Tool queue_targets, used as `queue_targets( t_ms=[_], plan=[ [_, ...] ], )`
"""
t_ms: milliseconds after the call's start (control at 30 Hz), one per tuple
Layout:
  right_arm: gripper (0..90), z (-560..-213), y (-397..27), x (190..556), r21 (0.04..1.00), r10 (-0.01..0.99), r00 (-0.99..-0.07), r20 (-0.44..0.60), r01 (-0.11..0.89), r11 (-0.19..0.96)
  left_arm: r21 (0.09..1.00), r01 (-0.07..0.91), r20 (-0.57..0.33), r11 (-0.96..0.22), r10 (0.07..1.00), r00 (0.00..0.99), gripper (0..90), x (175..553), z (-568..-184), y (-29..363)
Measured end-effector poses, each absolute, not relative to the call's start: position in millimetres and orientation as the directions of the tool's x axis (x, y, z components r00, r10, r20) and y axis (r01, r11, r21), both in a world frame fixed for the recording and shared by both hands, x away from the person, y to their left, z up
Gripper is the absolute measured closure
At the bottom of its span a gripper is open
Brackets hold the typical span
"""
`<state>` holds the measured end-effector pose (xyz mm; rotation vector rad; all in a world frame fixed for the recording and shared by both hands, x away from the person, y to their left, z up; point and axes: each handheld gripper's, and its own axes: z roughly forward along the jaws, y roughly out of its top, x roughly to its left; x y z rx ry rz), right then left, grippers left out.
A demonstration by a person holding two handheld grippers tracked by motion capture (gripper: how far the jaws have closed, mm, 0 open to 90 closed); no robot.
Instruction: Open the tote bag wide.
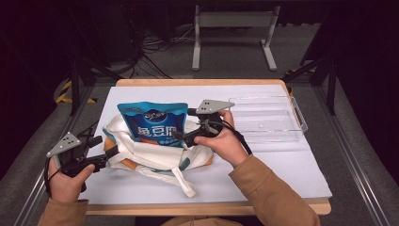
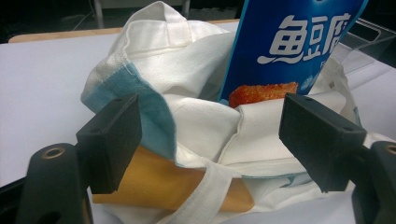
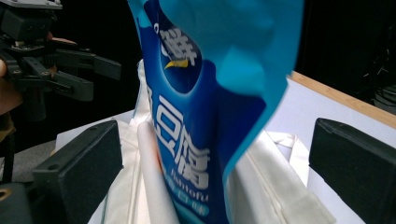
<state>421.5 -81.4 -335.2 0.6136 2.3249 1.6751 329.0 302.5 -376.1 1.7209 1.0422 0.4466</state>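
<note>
Nearest me, my left claw [image 1: 107, 155] sits at the front-left of the white bench [image 1: 282, 165], jaws spread wide and empty, their tips at the edge of the white cloth bag [image 1: 155, 155]. In the left gripper view the bag's [image 2: 196, 126] rim lies between those jaws. The blue snack pouch [image 1: 153, 123] stands upright in the bag's mouth, its lower part sunk inside. My right claw [image 1: 181, 136] reaches the pouch's right edge; in the right gripper view its jaws are spread on either side of the pouch [image 3: 205, 107], touching nothing. Farther right lies a clear plastic tray [image 1: 291, 122].
</note>
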Motion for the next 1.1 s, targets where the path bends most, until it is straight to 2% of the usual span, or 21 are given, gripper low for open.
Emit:
queue_targets(
  t_ms=[400, 567, 667, 733, 900, 1000, 1100],
  plan=[
    [8.0, -343, -58, 437, 0.944, 0.415, -0.909, 0.046, 0.175, 0.279, 0.896, 0.433, -0.183, -0.101, 0.803, 0.567, 21.9, 331, -378, 301],
    [15.2, -345, -51, 439, 0.953, 0.400, -0.916, 0.021, 0.140, 0.270, 0.897, 0.432, -0.192, -0.092, 0.800, 0.568, 21.9, 331, -379, 301],
    [18.5, -348, -49, 440, 0.948, 0.401, -0.916, 0.028, 0.152, 0.280, 0.896, 0.434, -0.193, -0.092, 0.800, 0.568, 22.0, 331, -379, 302],
    [25.2, -350, -48, 440, 0.950, 0.403, -0.915, 0.012, 0.135, 0.280, 0.895, 0.437, -0.194, -0.092, 0.801, 0.566, 22.0, 331, -380, 302],
    [33.7, -350, -49, 442, 0.948, 0.413, -0.911, -0.019, 0.115, 0.298, 0.893, 0.440, -0.195, -0.093, 0.801, 0.565, 22.0, 332, -381, 302],
    [49.3, -350, -49, 442, 0.947, 0.382, -0.924, -0.015, 0.109, 0.302, 0.893, 0.441, -0.198, -0.090, 0.802, 0.563, 22.0, 332, -381, 302],
    [59.4, -348, -51, 441, 0.934, 0.356, -0.935, -0.004, 0.124, 0.336, 0.892, 0.443, -0.198, -0.092, 0.801, 0.565, 22.0, 332, -382, 302]
  ],
)
